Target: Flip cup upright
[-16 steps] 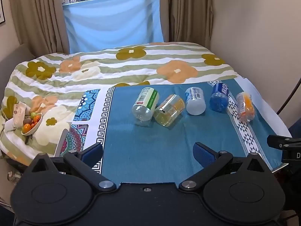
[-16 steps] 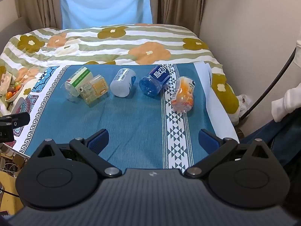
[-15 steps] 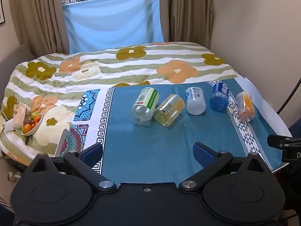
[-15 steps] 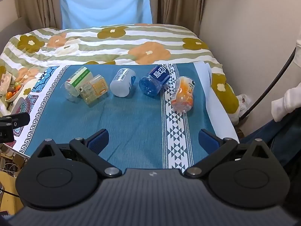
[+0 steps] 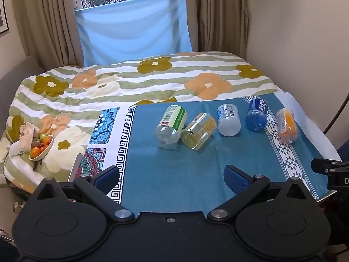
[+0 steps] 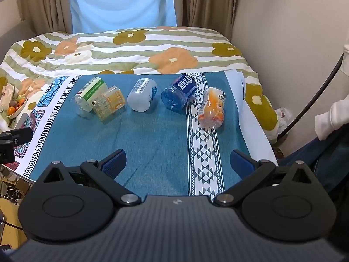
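Several cut-bottle cups lie on their sides in a row on a teal cloth [image 5: 174, 170]: a green-labelled clear one [image 5: 171, 123] [image 6: 90, 95], a yellow one [image 5: 198, 131] [image 6: 109, 103], a white one [image 5: 229, 120] [image 6: 141, 98], a blue one [image 5: 256, 115] [image 6: 180, 95] and an orange one [image 5: 286, 125] [image 6: 212, 109]. My left gripper [image 5: 172, 178] is open and empty, near the cloth's front edge, well short of the cups. My right gripper [image 6: 177, 159] is open and empty, also in front of the row.
The cloth lies on a bed with a flowered quilt [image 5: 152, 80]. A bowl of fruit [image 5: 41, 147] sits at the left edge. A wall [image 5: 305, 32] is close on the right. A cable [image 6: 314, 100] and a person's sleeve [image 6: 333, 113] are at right.
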